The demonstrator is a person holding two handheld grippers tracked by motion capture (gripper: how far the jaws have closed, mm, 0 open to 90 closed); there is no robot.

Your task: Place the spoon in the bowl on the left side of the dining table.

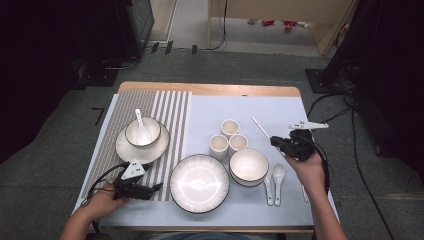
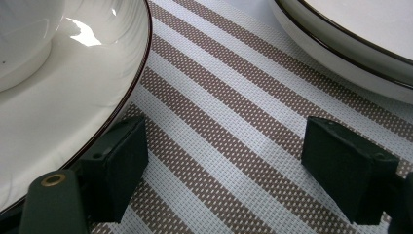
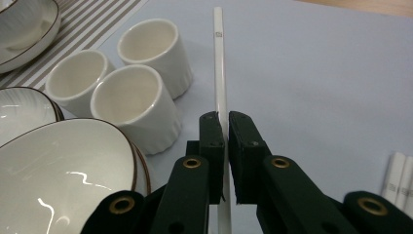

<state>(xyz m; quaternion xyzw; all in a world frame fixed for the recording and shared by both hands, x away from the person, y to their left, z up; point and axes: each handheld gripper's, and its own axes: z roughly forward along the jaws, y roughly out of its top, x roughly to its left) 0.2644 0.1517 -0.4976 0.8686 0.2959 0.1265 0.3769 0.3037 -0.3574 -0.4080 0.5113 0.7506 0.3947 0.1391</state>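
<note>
A: Start at the left. What's the left gripper point(image 1: 150, 189) doing?

B: It rests low at the near left, over the striped placemat point(image 1: 172, 107). In the left gripper view its jaws stand wide apart with nothing between them, just the mat's weave. The plate point(image 1: 127, 150) that carries a bowl point(image 1: 150, 131) with a spoon in it sits just to its far side, and the large empty plate point(image 1: 199, 183) lies just to its right.

A: Then the middle?

B: 3 small cups point(image 1: 228, 136) cluster mid-table, with stacked bowls point(image 1: 249, 166) near them and 2 spoons point(image 1: 274, 182) to the right of the bowls.

A: And the right gripper point(image 1: 276, 142)?

B: That's the busy one. Its jaws are pinched onto a white chopstick point(image 3: 220, 73). In the right gripper view the stick runs straight out between the pads and away, in line with the jaws. It is gripped part-way along, with most of its length ahead of them.

A: So which way does it lie in the scene?

B: From above, the chopstick's long axis slants from the gripper toward the far left, its free tip ending just right of the cups. More white sticks point(image 3: 399, 178) lie near the right edge.

A: What matters for the next move?

B: I'd judge that long free end. Any swing leftward sweeps it toward the cups, so lifting first looks safer. The right hand point(image 1: 307, 167) is the one holding it, while the left is well apart across the table.
</note>
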